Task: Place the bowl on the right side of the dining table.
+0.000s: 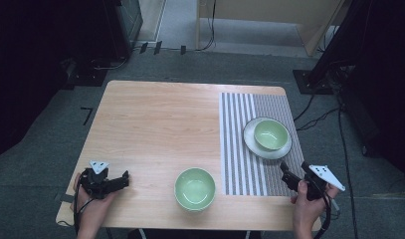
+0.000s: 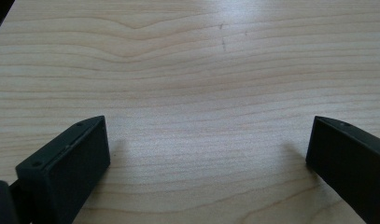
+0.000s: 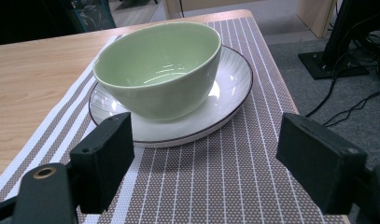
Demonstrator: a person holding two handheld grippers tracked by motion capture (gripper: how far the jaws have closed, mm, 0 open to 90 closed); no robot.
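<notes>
Left gripper [image 1: 124, 180] rests on bare table [image 1: 155, 119], jaws wide apart, nothing between. Loose green bowl [image 1: 195, 188] at near edge, empty. Right gripper [image 3: 204, 154] jaws apart over striped mat [image 3: 225, 186], facing second green bowl [image 3: 159, 67], empty, on white plate [image 3: 225, 88]; plate's far rim hidden.

No legible text, label, brand, number or sign is found on any surface. The 2 green bowls, one on the tabletop [image 1: 155, 119] bare wood [image 1: 194, 188] and one on the white plate [image 1: 265, 147] at [image 1: 270, 134], carry no marking. The striped placemat [image 1: 240, 164] bears a woven pattern only. A dark angular mark on the floor [image 1: 87, 115] left of the tabletop resembles a 7 but cannot be confirmed as a numeral.
</notes>
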